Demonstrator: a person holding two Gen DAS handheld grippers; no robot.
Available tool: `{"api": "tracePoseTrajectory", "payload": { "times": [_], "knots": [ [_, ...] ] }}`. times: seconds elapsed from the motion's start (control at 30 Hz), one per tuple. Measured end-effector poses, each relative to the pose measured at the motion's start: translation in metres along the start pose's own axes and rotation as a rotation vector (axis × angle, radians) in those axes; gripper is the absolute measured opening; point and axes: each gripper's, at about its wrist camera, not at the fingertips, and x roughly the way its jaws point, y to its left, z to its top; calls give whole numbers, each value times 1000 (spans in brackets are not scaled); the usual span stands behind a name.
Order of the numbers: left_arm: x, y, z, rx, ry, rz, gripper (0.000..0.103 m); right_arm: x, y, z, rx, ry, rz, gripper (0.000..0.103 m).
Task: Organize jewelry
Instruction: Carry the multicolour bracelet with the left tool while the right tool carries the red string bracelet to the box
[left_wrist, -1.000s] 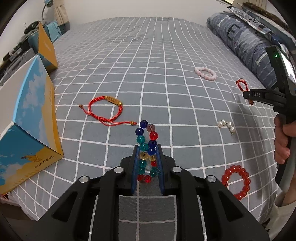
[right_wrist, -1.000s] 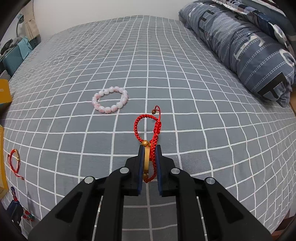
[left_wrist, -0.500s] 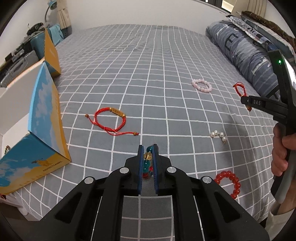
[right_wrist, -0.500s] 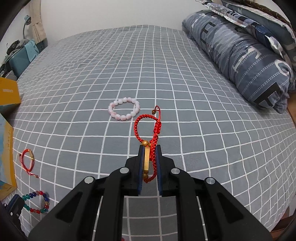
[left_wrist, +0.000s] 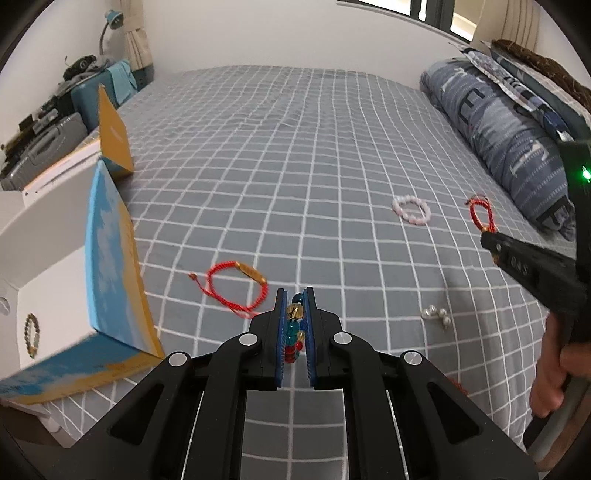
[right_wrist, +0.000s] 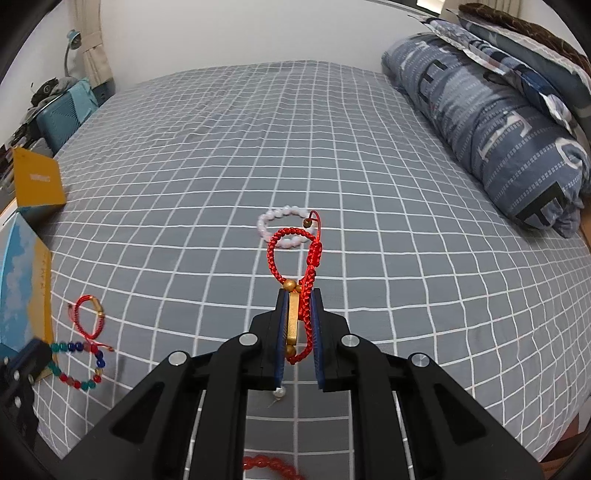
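On the far left an open box (left_wrist: 110, 258) with blue and yellow sides sits at the edge of the bed (left_wrist: 295, 166); a small bead bracelet (left_wrist: 31, 334) lies inside it on the white floor of the box; next, a red string bracelet (left_wrist: 236, 291) with a gold bar lies flat on the grey checked cover; the left gripper (left_wrist: 294, 314) is closed tight on a bracelet of many colours (left_wrist: 293, 332), held up off the bed; to the right lie some little pearls (left_wrist: 437, 315), and farther back a pink bead bracelet (left_wrist: 412, 210); the right gripper (right_wrist: 298, 314) is closed on a second red string bracelet (right_wrist: 295, 258), whose loop sticks up past the tips; big blue pillows (right_wrist: 498, 129) lie along the right side.
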Motion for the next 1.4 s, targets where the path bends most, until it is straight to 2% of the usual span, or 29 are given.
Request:
{"api": "tracePoseTrajectory", "payload": {
  "times": [0.3, 0.67, 0.87, 1.1, 1.33, 1.4],
  "knots": [
    [-18, 36, 27, -52, -24, 47, 8, -22, 37, 11, -42, -26, 56, 11],
    [-71, 110, 39, -126, -95, 146, 8, -57, 121, 21, -120, -71, 150, 11],
    [-94, 160, 31, -187, -110, 199, 8, -79, 186, 20, -181, -98, 232, 11],
    [-107, 215, 17, -247, -106, 261, 8, -88, 261, 11, -255, -89, 326, 11],
    [-101, 278, -8, -330, -68, 335, 8, -88, 335, -8, -360, -75, 394, 11],
    [-95, 295, -16, -353, -50, 359, 6, -84, 355, -16, -389, -66, 406, 11]
  ]
}}
